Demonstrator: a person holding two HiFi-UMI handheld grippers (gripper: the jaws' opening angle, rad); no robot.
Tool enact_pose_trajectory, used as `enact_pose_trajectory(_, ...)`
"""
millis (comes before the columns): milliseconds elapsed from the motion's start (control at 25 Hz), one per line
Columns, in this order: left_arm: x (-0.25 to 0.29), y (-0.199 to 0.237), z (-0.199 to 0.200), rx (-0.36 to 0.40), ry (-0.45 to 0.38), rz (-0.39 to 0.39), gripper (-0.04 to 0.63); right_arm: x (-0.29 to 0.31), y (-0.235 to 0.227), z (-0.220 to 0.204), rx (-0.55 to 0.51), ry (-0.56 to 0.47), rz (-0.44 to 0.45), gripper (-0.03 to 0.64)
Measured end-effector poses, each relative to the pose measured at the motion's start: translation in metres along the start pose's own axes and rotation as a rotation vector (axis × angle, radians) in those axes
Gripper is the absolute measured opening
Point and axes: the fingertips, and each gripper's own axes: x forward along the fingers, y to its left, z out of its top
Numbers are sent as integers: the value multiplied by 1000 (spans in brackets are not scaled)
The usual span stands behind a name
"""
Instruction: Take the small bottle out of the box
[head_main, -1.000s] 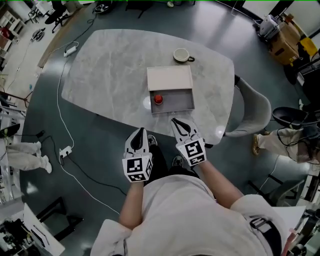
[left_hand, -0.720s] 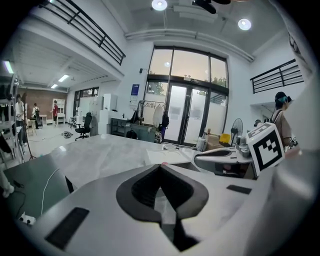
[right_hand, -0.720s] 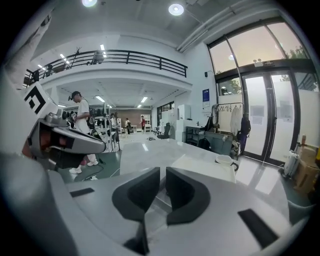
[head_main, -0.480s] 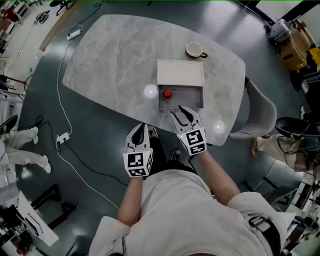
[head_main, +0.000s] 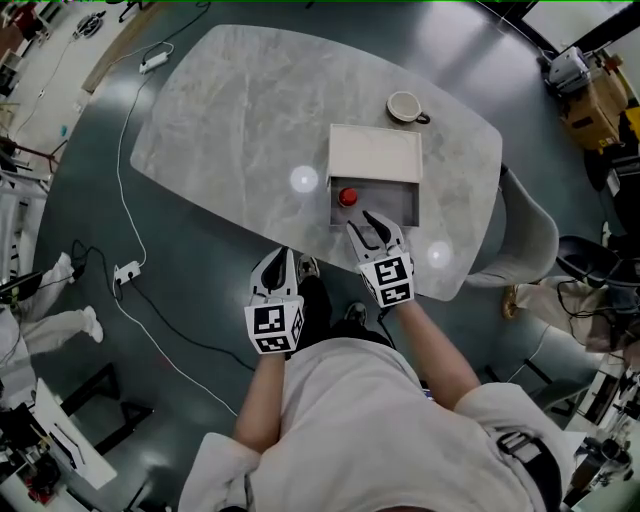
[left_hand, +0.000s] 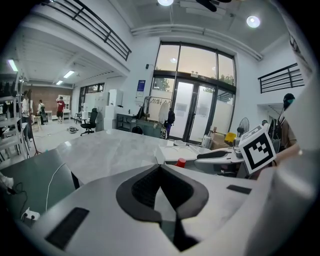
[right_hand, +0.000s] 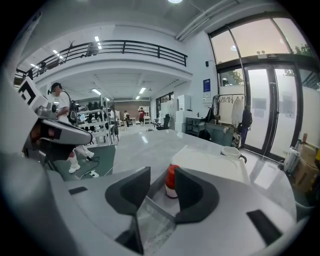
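The small bottle (head_main: 347, 197) with a red cap stands in the left part of the open grey box (head_main: 400, 208), whose beige lid (head_main: 375, 153) lies folded back. My right gripper (head_main: 372, 222) reaches over the table's near edge to the box's front wall. Its jaws have just been opening and stand open. In the right gripper view the bottle (right_hand: 171, 181) shows beyond and between the fingertips (right_hand: 192, 192), untouched. My left gripper (head_main: 281, 264) hangs off the table edge, shut and empty. The left gripper view shows the red cap (left_hand: 180, 162) far ahead.
A white cup (head_main: 405, 107) sits behind the box on the grey marble table (head_main: 240, 120). A grey chair (head_main: 525, 235) stands at the table's right. Cables and a power strip (head_main: 128, 272) lie on the floor at left. People stand far off in the hall.
My right gripper has moved forward over the table edge up to the box, and its jaws have spread apart. The left gripper has come slightly closer to the table edge.
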Motion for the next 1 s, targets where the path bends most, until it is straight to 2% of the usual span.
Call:
enact_pose_trajectory(320,25,18,0,-2,28,-18,21,27,-9,-4,16,38,-19,164)
enact_pose_trajectory(1000,83,24,7,48,93,-151,21,76,-26,-16,49,104,-80,180)
